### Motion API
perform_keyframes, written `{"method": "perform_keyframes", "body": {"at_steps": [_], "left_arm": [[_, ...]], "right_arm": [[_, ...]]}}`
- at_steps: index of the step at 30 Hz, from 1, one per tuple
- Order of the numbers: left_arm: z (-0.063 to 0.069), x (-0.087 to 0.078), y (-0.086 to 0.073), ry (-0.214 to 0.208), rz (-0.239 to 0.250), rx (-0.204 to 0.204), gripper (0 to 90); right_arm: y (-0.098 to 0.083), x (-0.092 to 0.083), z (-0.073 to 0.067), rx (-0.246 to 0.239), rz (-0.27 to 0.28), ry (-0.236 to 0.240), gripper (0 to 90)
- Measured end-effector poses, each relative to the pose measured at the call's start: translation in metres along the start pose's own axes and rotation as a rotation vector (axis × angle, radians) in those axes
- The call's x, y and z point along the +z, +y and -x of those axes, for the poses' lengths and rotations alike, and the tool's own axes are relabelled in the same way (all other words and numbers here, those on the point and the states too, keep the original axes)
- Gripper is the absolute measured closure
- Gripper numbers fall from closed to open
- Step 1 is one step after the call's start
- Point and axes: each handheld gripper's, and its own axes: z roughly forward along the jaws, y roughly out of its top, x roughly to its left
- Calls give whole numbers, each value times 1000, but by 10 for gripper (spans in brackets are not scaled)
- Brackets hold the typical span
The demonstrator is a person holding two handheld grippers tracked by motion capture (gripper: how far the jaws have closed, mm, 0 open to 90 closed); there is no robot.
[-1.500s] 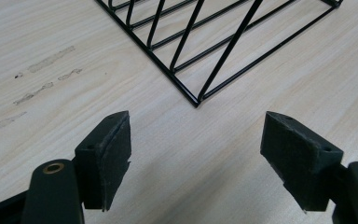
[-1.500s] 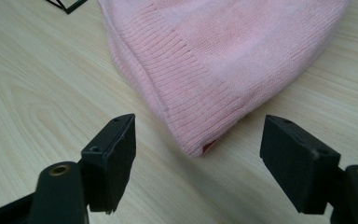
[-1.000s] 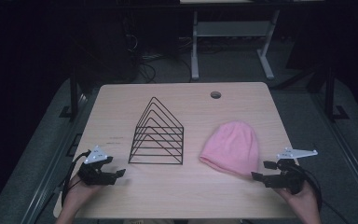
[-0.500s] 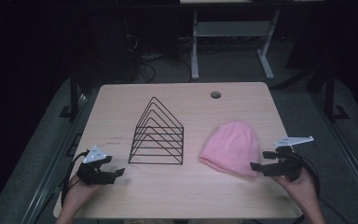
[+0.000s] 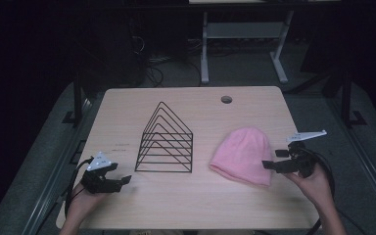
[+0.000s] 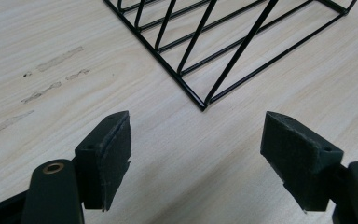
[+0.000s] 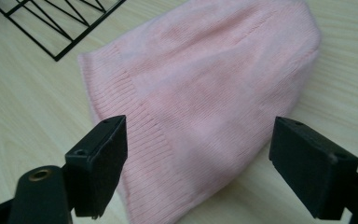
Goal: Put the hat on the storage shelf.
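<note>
Since the earlier frames, the right hand-held gripper [image 5: 270, 165] has slid in from the right edge of the counter [image 5: 254, 210] toward the pink beanie [image 5: 244, 154], and its tips now sit at the beanie's near right edge, close to the ribbed hem. Its jaws stand wide apart with nothing between them; in the right gripper view the beanie [image 7: 205, 93] lies flat just beyond them, hem toward the camera, and whether the pads touch the fabric cannot be told. The beanie itself has not shifted: it rests on the right half of the counter, just right of the black wire rack [image 5: 165, 142] and apart from it. The left hand-held gripper [image 5: 122, 180] has stayed at the near left corner, released and holding nothing, with the rack's near corner [image 6: 204, 103] ahead of it. The approach looks nearly finished, so a pinch on the hem seems the likely next step.
</note>
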Motion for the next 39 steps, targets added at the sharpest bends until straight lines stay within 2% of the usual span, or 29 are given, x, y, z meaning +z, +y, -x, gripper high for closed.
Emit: {"method": "perform_keyframes", "body": {"at_steps": [7,10,14,22,27,32,34,36,39], "left_arm": [[0,1,1,-5,15,-8,246],[0,0,1,-6,3,-1,246],[0,2,1,-7,7,-2,246],[-2,1,1,-5,6,-14,246],[-3,-1,-1,-1,15,-20,246],[-3,-2,-2,-1,10,-18,246],[-3,-2,-2,0,12,-17,246],[-3,-3,-2,-3,10,-15,246],[-2,-3,-2,-2,17,-19,246]], "right_arm": [[16,11,11,17,-27,9,191],[22,15,16,19,-24,8,198],[32,19,26,22,-51,3,199],[48,30,42,41,-71,2,204],[62,42,52,55,-99,10,207],[73,53,57,53,-119,-2,225],[77,58,59,60,-139,-21,240],[78,60,60,68,-132,-20,261],[81,70,63,81,-161,-27,267]]}}
